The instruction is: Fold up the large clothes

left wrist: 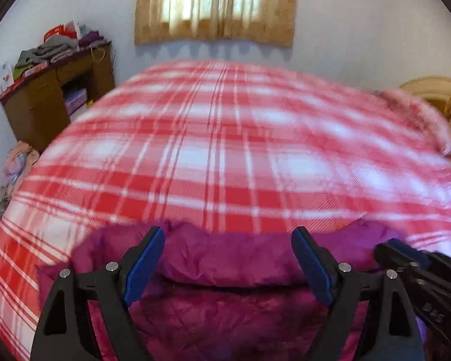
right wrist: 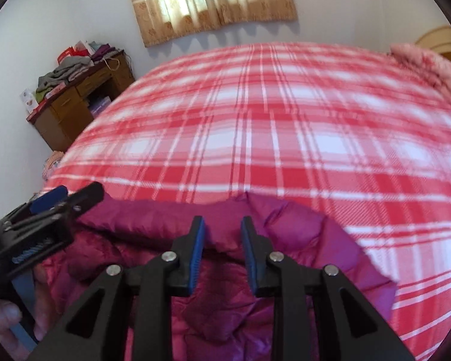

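One magenta jacket lay bunched at the bed's near edge under two grippers, the left spread wide and empty, the right partly open and empty, one desk standing beyond.

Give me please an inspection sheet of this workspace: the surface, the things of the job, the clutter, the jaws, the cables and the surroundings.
Surface: bed covered by a red and white plaid blanket, mostly bare.
Job's things: magenta quilted jacket lying at the near edge of the bed, partly folded over itself.
Clutter: pink pillow at the far right corner of the bed.
Grippers: left gripper jaws wide open above the jacket; right gripper jaws open by a narrower gap, nothing between them.
Cables: nothing seen.
Surroundings: brown desk at the left wall, piled with clothes; curtained window; more clothes on the floor beside the bed.
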`<state>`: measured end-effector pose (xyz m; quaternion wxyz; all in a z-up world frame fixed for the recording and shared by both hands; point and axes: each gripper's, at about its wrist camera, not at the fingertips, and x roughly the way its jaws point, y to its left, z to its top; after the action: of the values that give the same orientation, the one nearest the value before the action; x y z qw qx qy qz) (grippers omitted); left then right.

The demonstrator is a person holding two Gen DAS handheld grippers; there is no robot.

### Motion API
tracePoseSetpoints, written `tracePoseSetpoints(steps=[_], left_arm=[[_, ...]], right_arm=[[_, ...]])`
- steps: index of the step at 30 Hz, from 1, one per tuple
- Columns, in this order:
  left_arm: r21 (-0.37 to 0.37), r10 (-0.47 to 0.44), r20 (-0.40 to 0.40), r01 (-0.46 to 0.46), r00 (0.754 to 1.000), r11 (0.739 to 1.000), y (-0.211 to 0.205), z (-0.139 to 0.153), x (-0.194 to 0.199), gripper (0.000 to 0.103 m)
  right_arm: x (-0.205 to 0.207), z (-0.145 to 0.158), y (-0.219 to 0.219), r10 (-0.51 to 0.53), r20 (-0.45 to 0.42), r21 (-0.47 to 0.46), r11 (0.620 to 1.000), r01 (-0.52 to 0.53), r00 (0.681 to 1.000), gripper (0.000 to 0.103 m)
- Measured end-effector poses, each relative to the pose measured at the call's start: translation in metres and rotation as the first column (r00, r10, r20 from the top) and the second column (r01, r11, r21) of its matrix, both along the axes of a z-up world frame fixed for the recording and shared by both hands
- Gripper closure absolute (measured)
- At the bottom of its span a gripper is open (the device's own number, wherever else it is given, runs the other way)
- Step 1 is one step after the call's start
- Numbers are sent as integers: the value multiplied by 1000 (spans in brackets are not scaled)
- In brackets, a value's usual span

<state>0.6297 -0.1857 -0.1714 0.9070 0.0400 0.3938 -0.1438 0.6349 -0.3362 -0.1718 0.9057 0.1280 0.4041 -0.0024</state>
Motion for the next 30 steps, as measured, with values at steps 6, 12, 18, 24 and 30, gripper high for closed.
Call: tracePoseSetpoints(steps=[6,12,18,24,30], left_arm=[[39,5,-10,-5,1000,999,-4,-29,-5,16],[81,13,-2,-13,1000,997,-8,-37,-7,16],[119,17,-8,-16,1000,993,-13,-41,-6,16],[117,14,-21,-12,1000,993,-12,-44,-4,16],[119,13,-21,-11,1000,993,-13,-45,-4,16]], right_arm=[[-9,-28,-6,8,-13,10,1000,-7,1000,83],[-10,-32,-4,14,1,-12,1000,-14,1000,83],[-9,-36,-3,14,-1,-19,1000,-14,1000,83],[-8,-39,-1,12,-5,-34,999,-13,1000,83],[-6,-40,1,11,-10,-52,999,-11,1000,83]])
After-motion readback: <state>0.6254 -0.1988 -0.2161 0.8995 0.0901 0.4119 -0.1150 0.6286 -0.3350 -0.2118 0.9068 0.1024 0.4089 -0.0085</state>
